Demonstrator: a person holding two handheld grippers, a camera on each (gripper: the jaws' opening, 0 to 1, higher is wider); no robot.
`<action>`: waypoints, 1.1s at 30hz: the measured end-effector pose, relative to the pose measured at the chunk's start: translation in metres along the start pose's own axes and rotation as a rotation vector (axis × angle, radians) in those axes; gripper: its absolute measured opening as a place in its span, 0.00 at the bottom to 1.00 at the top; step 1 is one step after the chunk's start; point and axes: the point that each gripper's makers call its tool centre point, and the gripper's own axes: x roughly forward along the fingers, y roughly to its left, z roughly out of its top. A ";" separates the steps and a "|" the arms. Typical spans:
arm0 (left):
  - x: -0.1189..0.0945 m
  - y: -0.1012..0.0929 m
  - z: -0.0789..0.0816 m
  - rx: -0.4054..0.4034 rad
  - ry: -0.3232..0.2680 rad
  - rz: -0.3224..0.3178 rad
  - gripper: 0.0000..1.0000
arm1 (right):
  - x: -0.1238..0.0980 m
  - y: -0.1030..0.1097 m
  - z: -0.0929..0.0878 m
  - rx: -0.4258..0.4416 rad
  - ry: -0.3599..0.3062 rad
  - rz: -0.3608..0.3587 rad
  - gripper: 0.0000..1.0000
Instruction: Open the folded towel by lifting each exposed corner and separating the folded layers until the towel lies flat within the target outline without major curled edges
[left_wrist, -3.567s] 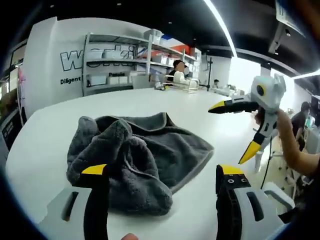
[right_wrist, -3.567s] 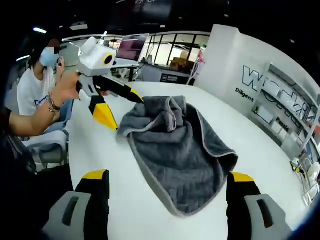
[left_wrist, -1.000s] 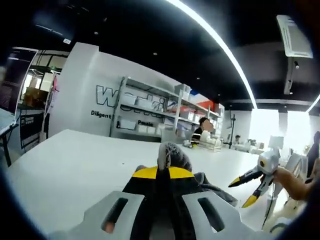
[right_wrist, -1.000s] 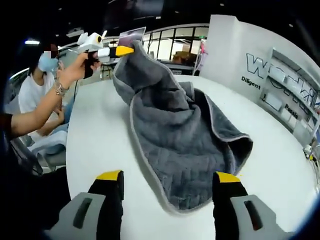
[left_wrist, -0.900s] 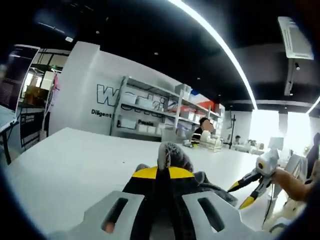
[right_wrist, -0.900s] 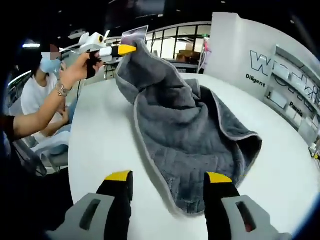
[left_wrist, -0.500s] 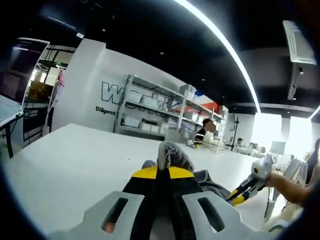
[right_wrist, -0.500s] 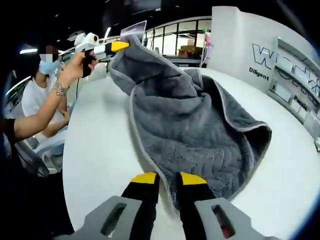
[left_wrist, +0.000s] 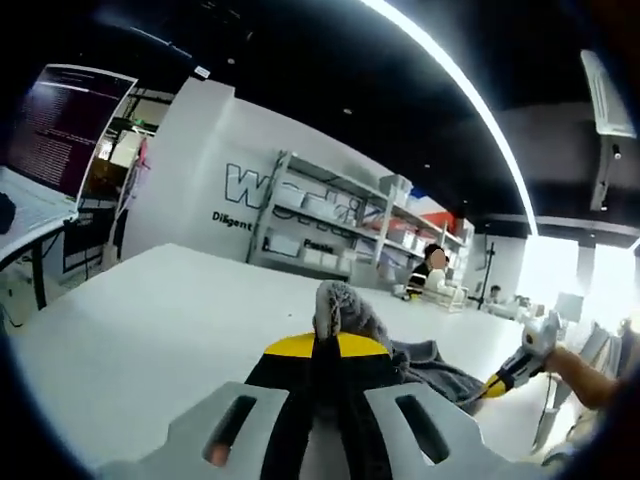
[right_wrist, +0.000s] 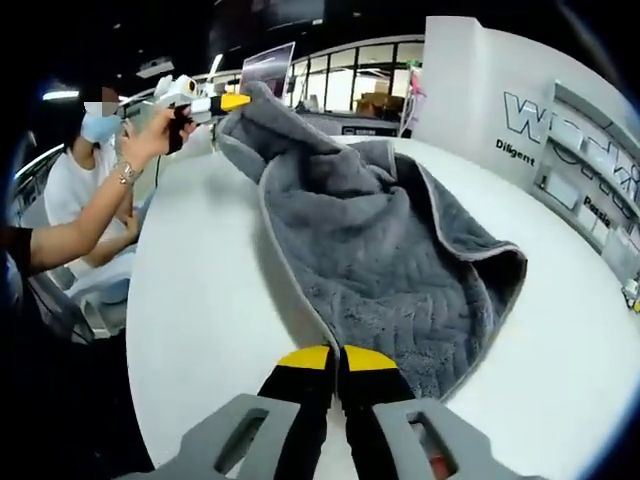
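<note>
Writing on the white wall (left_wrist: 190, 190)
I read big letters starting "W", cut off by shelves (left_wrist: 330, 225), with "Diligent" beneath; the rest is too small.

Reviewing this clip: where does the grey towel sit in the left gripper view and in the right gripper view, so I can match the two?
Left gripper view: grey towel bunched low centre, pinched in the left claw.
Right gripper view: it spreads across the centre of the white table, its near edge in the right claw.
Shared landmark: the wall lettering.

Bare white table (right_wrist: 200, 300) open either side of towel (right_wrist: 390, 260); shelving (left_wrist: 330, 230) well beyond far edge.
</note>
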 end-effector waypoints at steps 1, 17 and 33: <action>-0.004 0.005 0.000 -0.005 -0.005 0.007 0.04 | -0.003 0.000 -0.001 -0.007 0.002 -0.002 0.00; -0.027 0.070 -0.017 0.018 0.061 0.149 0.04 | -0.023 -0.013 -0.019 -0.053 0.064 -0.045 0.00; -0.047 0.115 -0.033 0.085 0.123 0.324 0.05 | -0.050 -0.028 -0.047 -0.083 0.167 -0.072 0.00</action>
